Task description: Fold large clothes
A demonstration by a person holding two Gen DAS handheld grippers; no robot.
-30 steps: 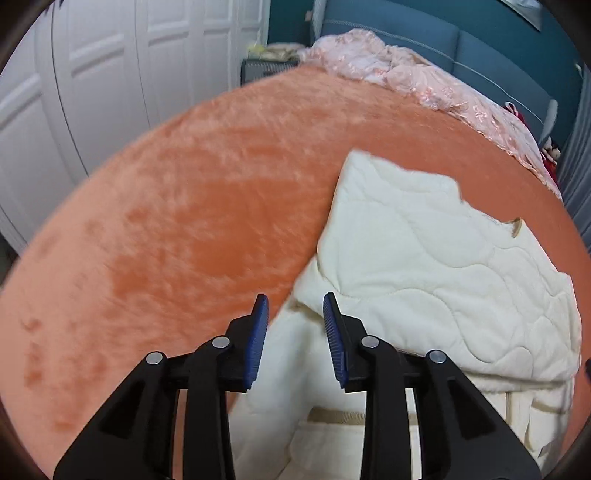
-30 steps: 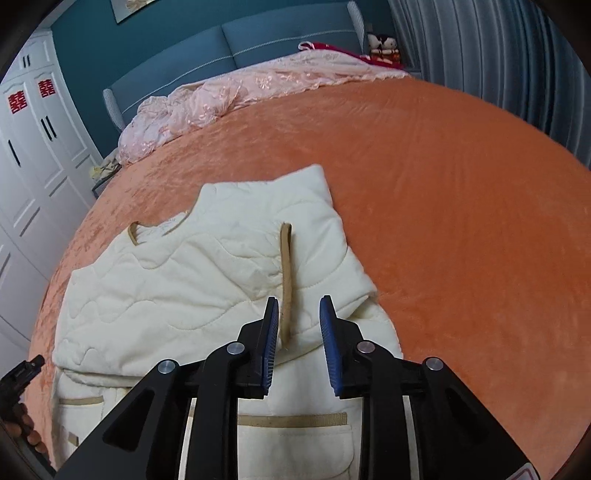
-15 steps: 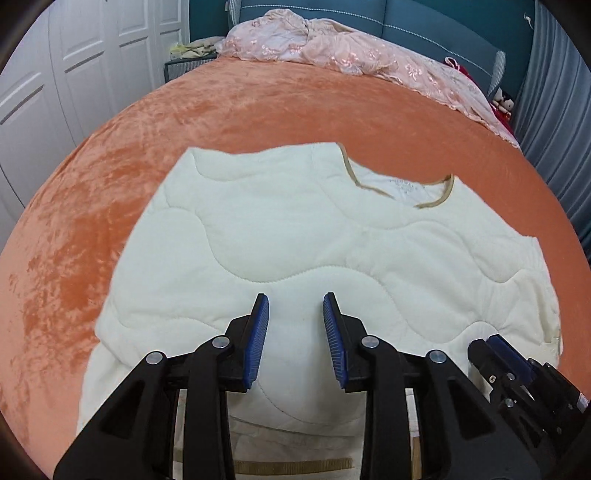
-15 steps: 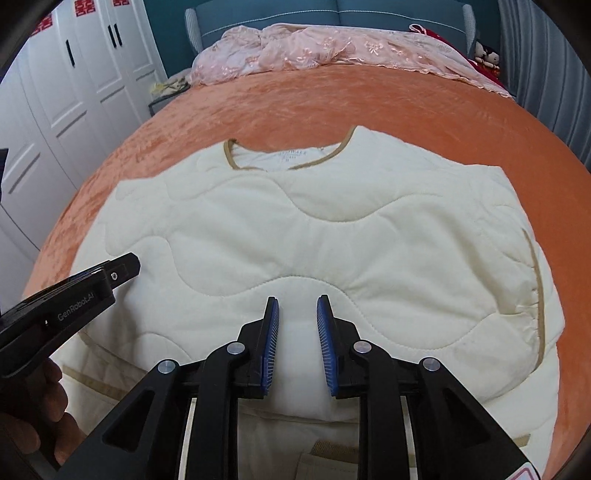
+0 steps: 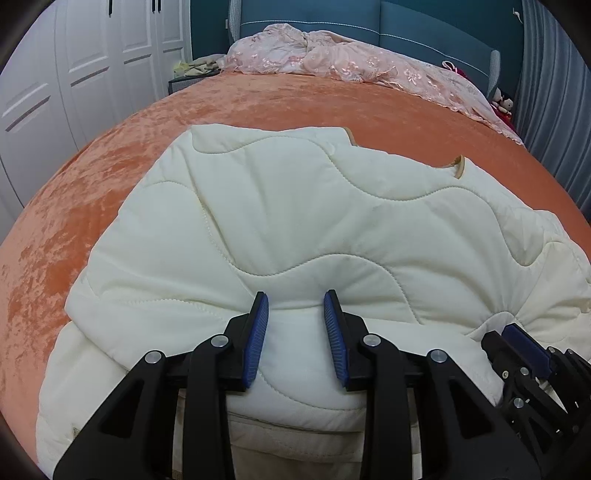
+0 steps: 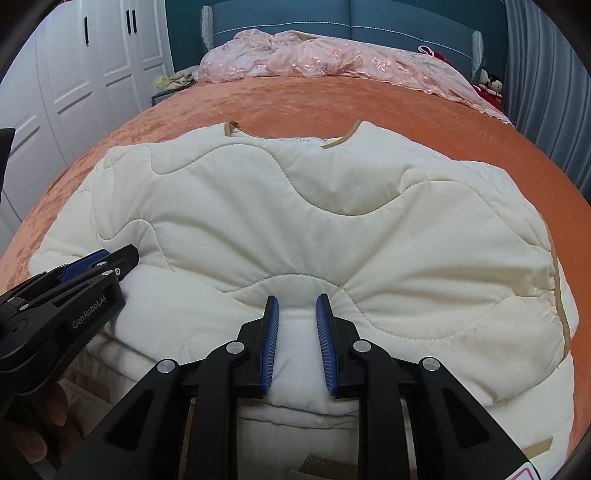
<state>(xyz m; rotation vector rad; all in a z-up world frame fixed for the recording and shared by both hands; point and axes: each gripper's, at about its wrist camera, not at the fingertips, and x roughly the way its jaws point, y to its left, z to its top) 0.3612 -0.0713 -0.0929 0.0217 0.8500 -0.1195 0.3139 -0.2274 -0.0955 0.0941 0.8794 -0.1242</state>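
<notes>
A cream quilted jacket [image 5: 295,221] [image 6: 295,221] with tan collar trim lies on the orange bed cover [image 5: 110,177] [image 6: 406,107]. Its near part is doubled over into a thick fold. My left gripper [image 5: 295,299] has this folded edge between its blue pads, which press into the padding. It also shows in the right wrist view as the left gripper [image 6: 125,258], tips dug into the fabric. My right gripper [image 6: 297,301] is shut on the same fold further right, with creases fanning out from its tips. The left wrist view shows the right gripper [image 5: 506,328] at the lower right.
A crumpled pink quilt [image 5: 351,55] [image 6: 314,55] lies along the blue headboard [image 6: 369,18] at the far end. White wardrobe doors [image 5: 92,55] stand to the left, grey curtains [image 5: 554,92] to the right. A hand [image 6: 33,424] holds the left gripper's handle.
Both grippers swung in from the jacket's two sides and sank onto its near fold. The fold now sits between each pair of pads, and creases have gathered at the tips.
</notes>
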